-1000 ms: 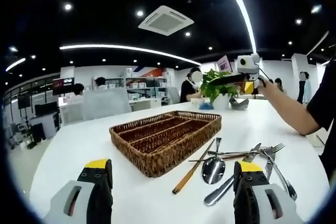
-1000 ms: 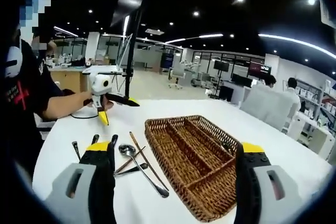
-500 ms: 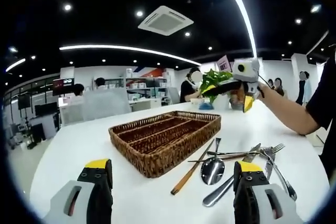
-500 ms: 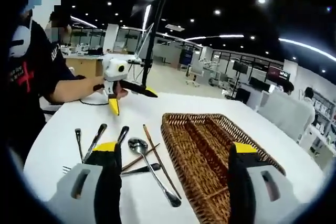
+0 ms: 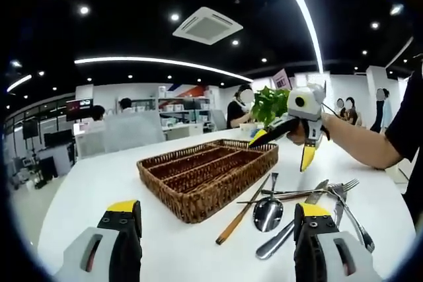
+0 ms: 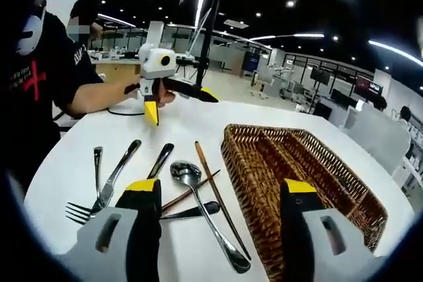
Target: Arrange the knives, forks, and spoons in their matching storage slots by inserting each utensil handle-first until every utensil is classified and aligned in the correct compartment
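A brown wicker tray [image 5: 208, 176] with long compartments lies on the white table [image 5: 99, 183]. To its right sit a spoon [image 5: 268, 214], a fork [image 5: 347, 187], a knife and brown chopsticks [image 5: 241, 216] in a loose pile. My left gripper [image 5: 217, 229] hovers open and empty at the table's near edge. My right gripper [image 5: 283, 150] hangs open above the pile, by the tray's far corner. In the right gripper view, my right gripper [image 6: 221, 209] is open over the spoon [image 6: 185, 172] and chopsticks [image 6: 218, 196], with the tray [image 6: 297, 170] to the right. The left gripper [image 6: 181, 104] is open beyond.
A potted plant [image 5: 271, 107] stands at the table's far end. A person's arm [image 5: 360, 143] reaches in from the right. In the right gripper view, a fork [image 6: 79, 212] and a dark-handled knife [image 6: 162, 160] lie left of the spoon. People sit at desks behind.
My right gripper has come down and closer to the utensil pile and tray; its view now looks more steeply onto them. My left gripper has stayed put.
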The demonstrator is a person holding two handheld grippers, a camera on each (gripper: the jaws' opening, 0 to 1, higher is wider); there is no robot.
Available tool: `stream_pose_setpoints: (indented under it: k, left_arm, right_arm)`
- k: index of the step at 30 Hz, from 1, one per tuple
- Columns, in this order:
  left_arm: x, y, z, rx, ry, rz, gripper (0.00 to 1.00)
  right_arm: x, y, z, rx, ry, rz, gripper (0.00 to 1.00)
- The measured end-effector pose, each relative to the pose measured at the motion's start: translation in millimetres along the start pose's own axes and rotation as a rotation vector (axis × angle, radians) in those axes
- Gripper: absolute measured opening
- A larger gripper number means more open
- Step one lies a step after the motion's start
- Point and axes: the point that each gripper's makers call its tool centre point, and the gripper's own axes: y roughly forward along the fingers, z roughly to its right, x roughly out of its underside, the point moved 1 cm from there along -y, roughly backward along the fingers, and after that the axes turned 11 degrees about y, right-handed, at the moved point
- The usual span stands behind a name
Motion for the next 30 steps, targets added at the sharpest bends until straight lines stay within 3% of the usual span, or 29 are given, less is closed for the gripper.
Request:
stream_pose_setpoints:
  k: [8, 11, 12, 13, 15, 25, 30]
  left_arm:
    - [0.2, 0, 0.4, 0.001, 0.005, -0.002, 1.00]
    - [-0.3, 1, 0.6, 0.002, 0.006, -0.001, 1.00]
    - [-0.4, 0, 0.7, 0.002, 0.007, -0.001, 1.00]
    - [-0.4, 0, 0.9, 0.003, 0.007, -0.001, 1.00]
    - [-0.4, 0, 0.7, 0.003, 0.009, 0.000, 1.00]
    - [-1.4, 1, 3.8, 0.010, 0.010, 0.001, 1.00]
    - [-2.1, 1, 3.5, 0.010, 0.008, 0.005, 1.00]
  right_arm:
    - [10.9, 16, -7, -0.035, 0.002, -0.018, 0.59]
    - [10.5, 20, -7, -0.029, -0.001, -0.010, 0.52]
    - [14.5, 21, -4, -0.014, 0.058, -0.036, 0.50]
    - [14.6, 22, -1, -0.002, 0.034, -0.038, 0.46]
    - [15.5, 23, -3, -0.001, -0.012, -0.038, 0.47]
    - [34.1, 39, -10, -0.045, 0.033, -0.083, 0.40]
    - [33.1, 41, -8, -0.048, 0.065, -0.069, 0.36]
